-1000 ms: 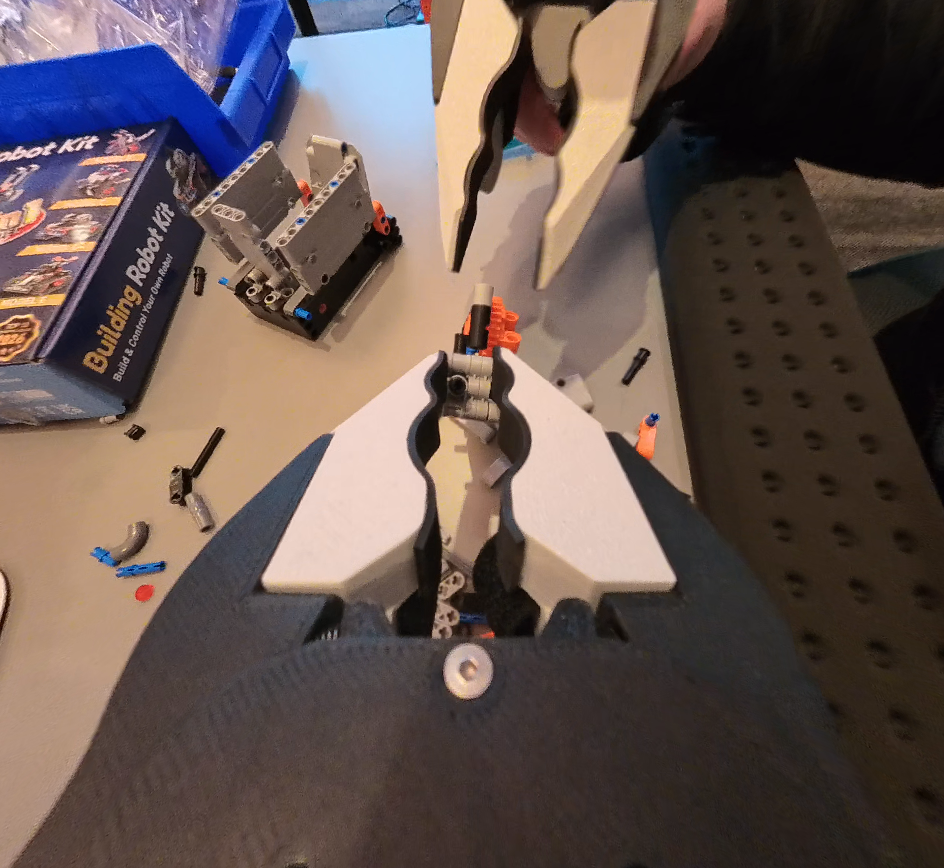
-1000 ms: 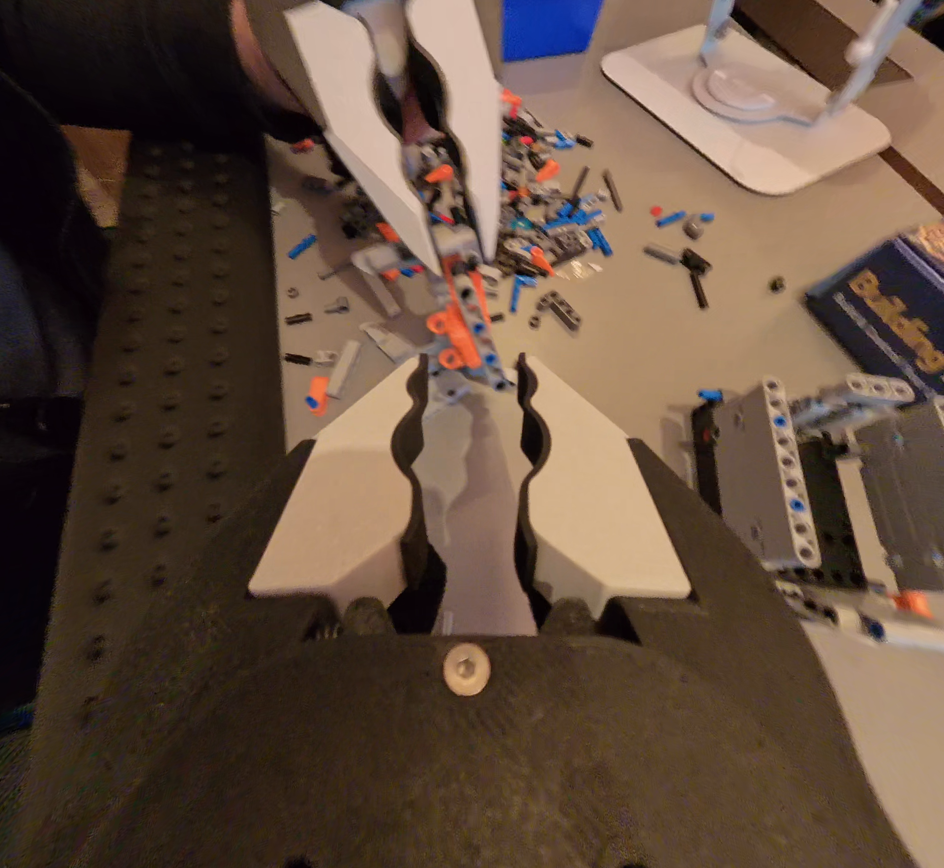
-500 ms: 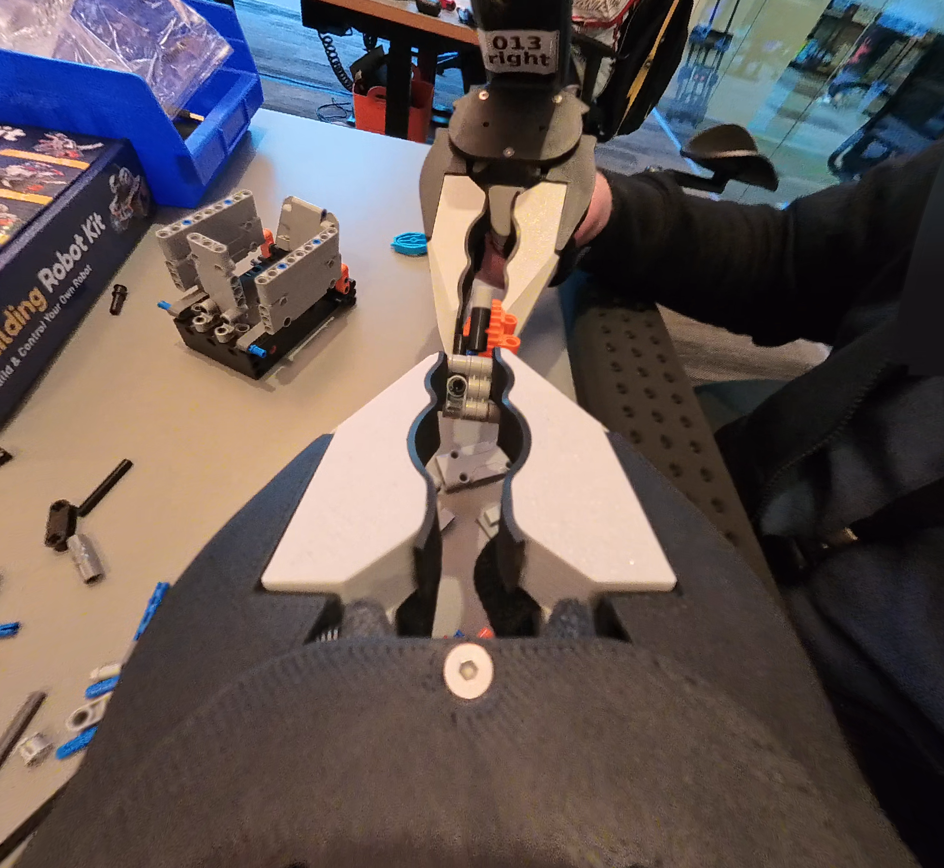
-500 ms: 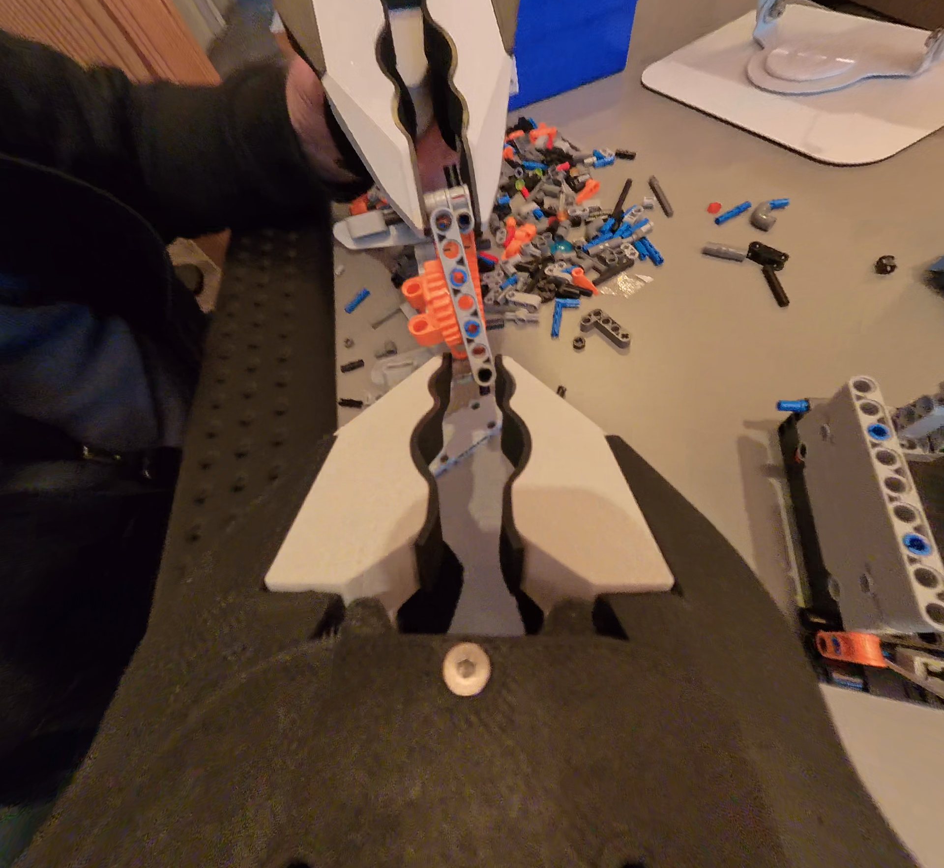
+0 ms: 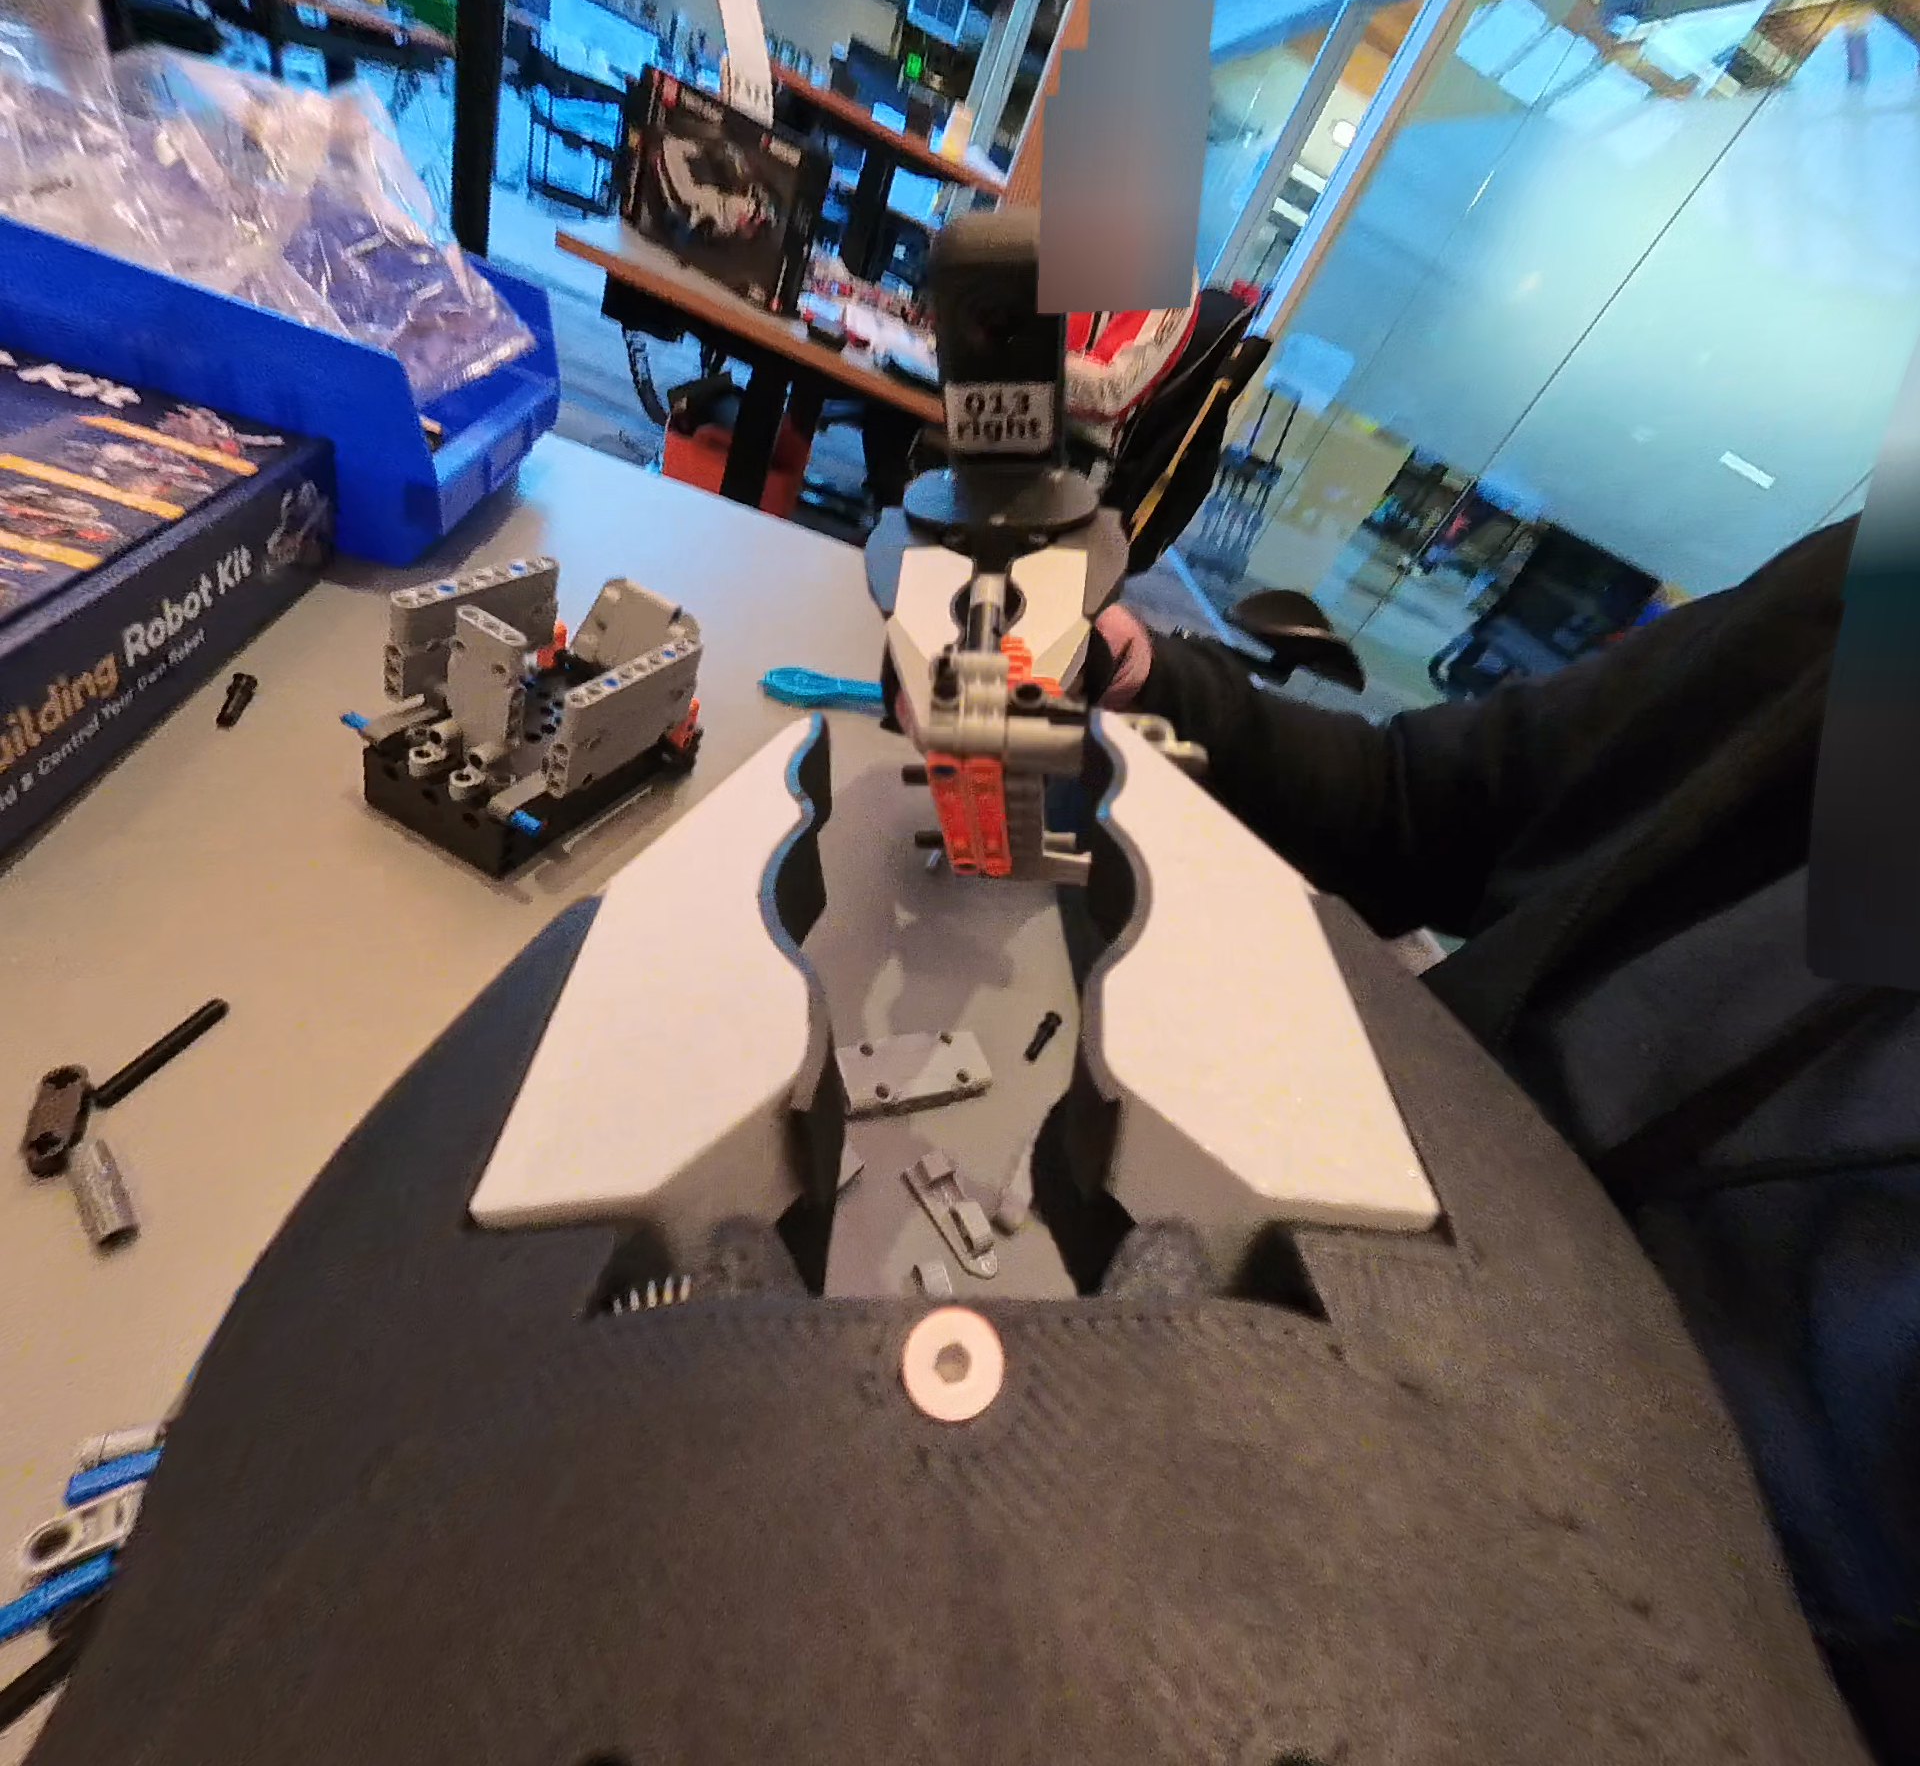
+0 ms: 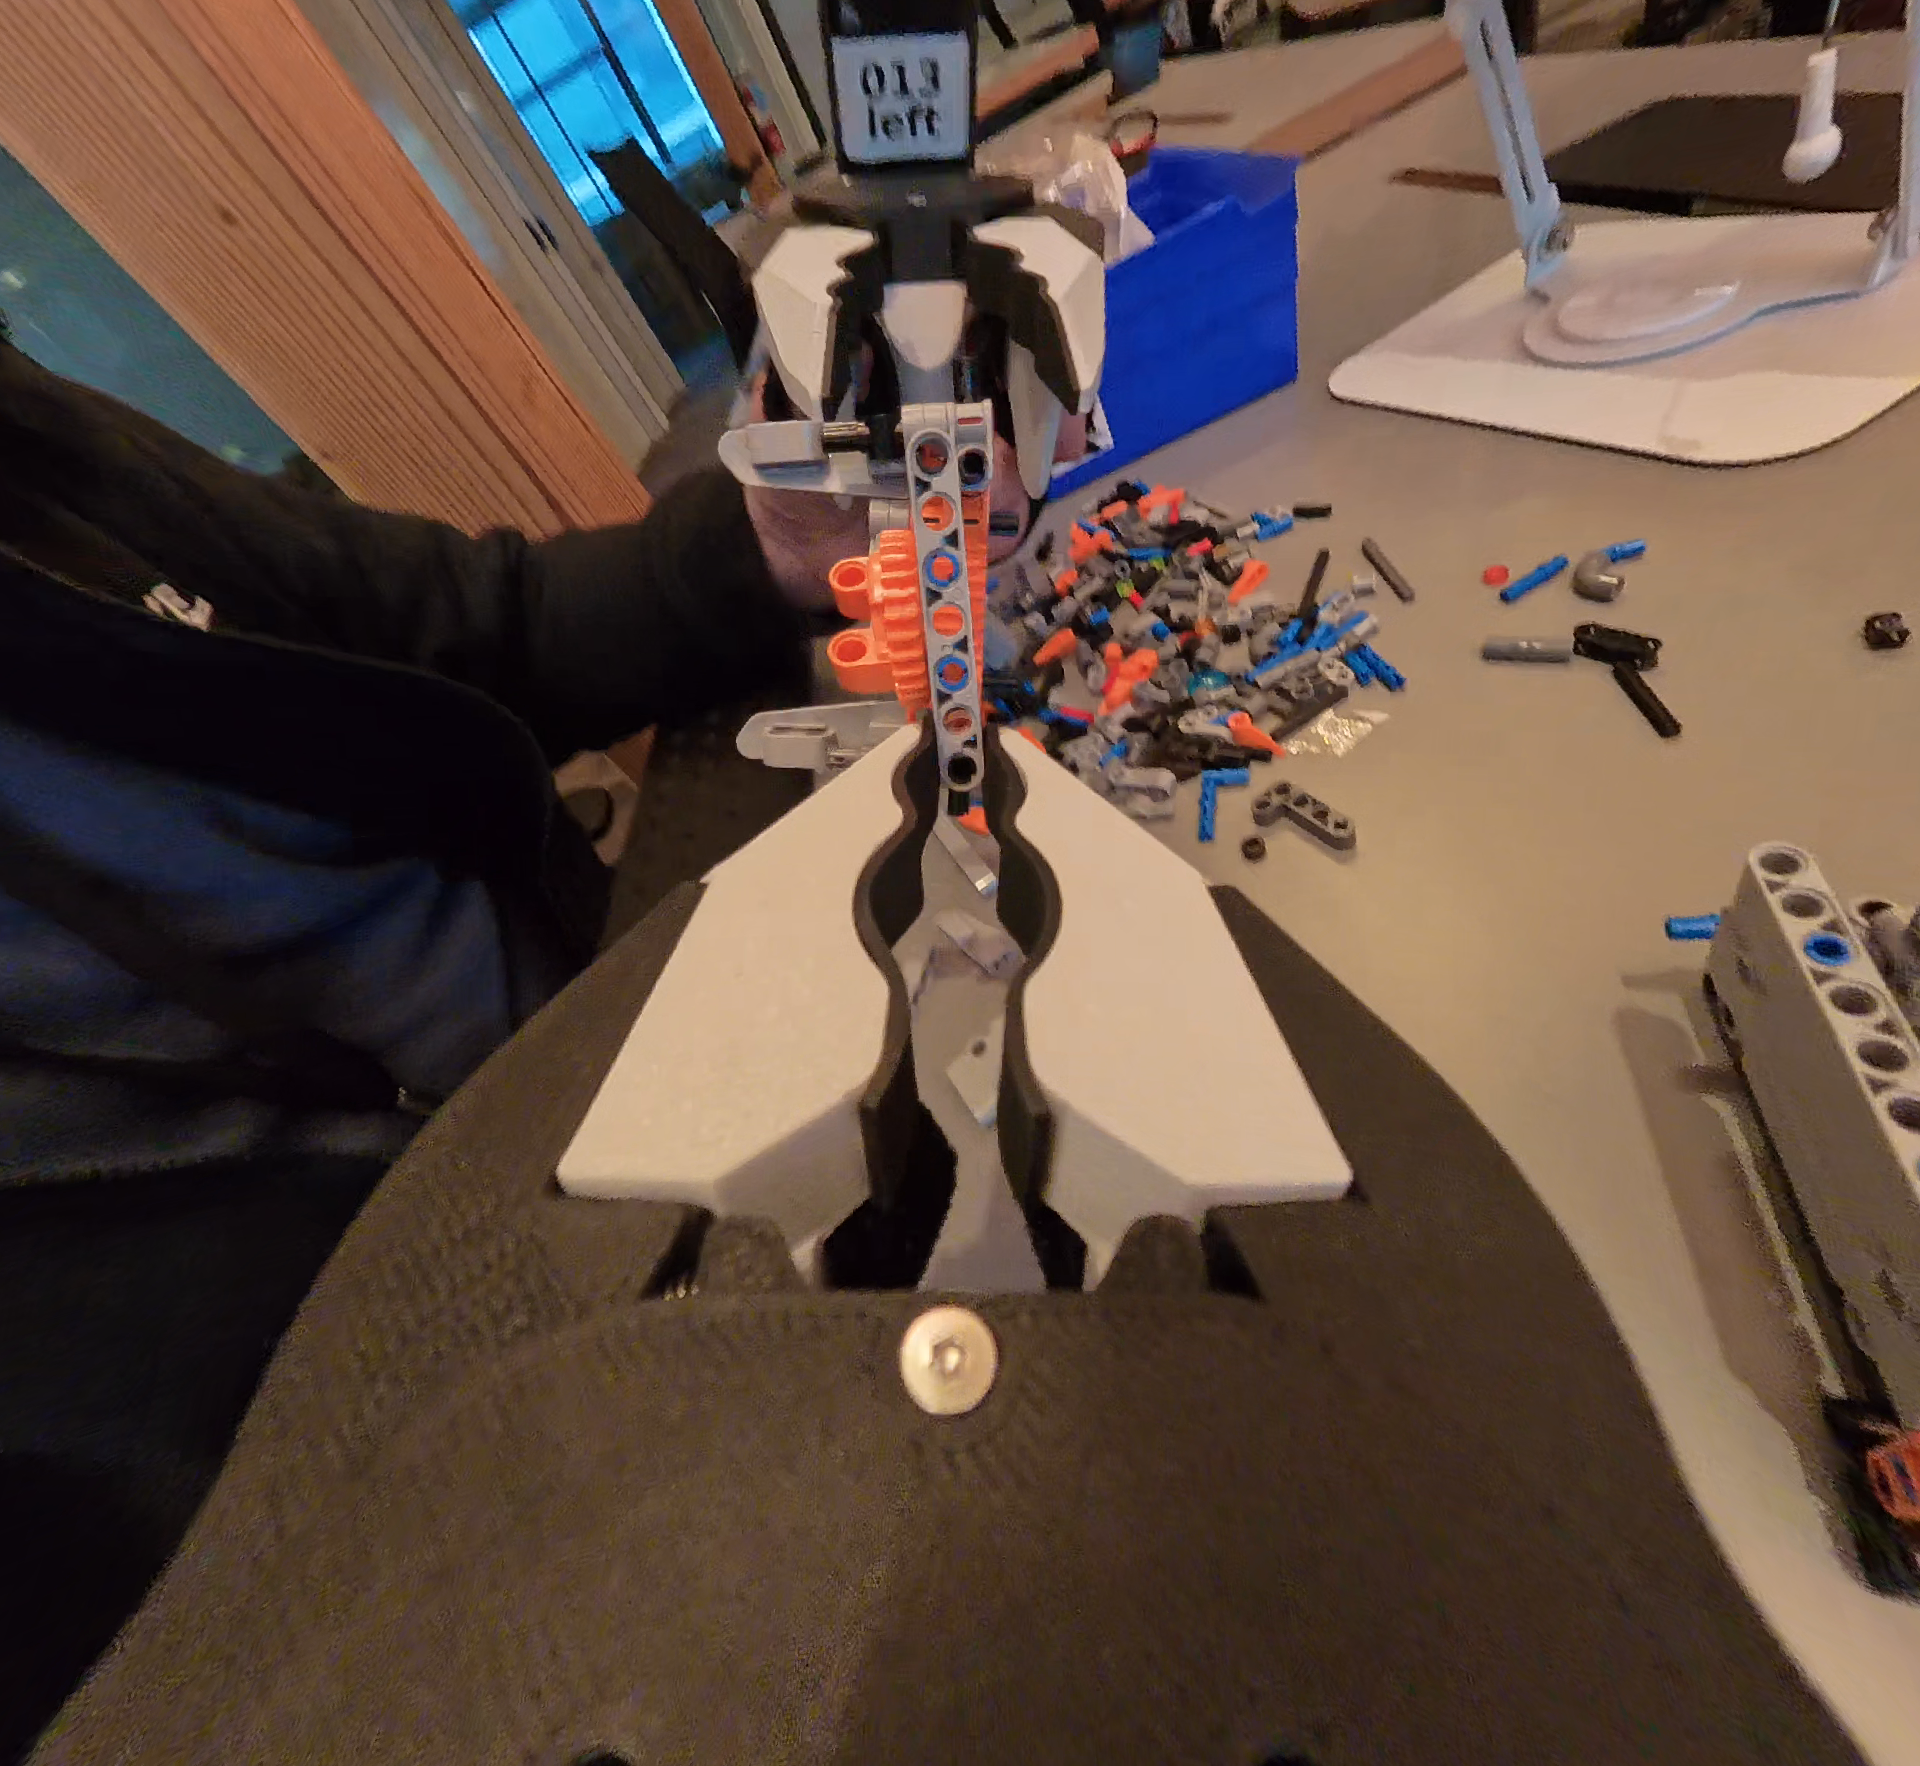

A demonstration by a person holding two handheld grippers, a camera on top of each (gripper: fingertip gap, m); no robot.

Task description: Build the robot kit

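Right gripper (image 6: 958, 766) clamped on lower end of grey-orange brick piece (image 6: 940, 610), left gripper (image 5: 956, 760) spread apart around its far end, table (image 6: 1455, 833) edge beneath, loose bricks (image 6: 1174, 646) right.

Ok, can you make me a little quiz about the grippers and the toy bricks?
1. True or false: the left gripper is shut on the orange and grey brick piece.
2. Which one holds that piece? A) left gripper B) right gripper C) neither
3. Fill in: the loose brick pile lies on the ____.
Key: 1 false, its jaws stand wide open. 2 B, it grips the grey beam's end. 3 table.
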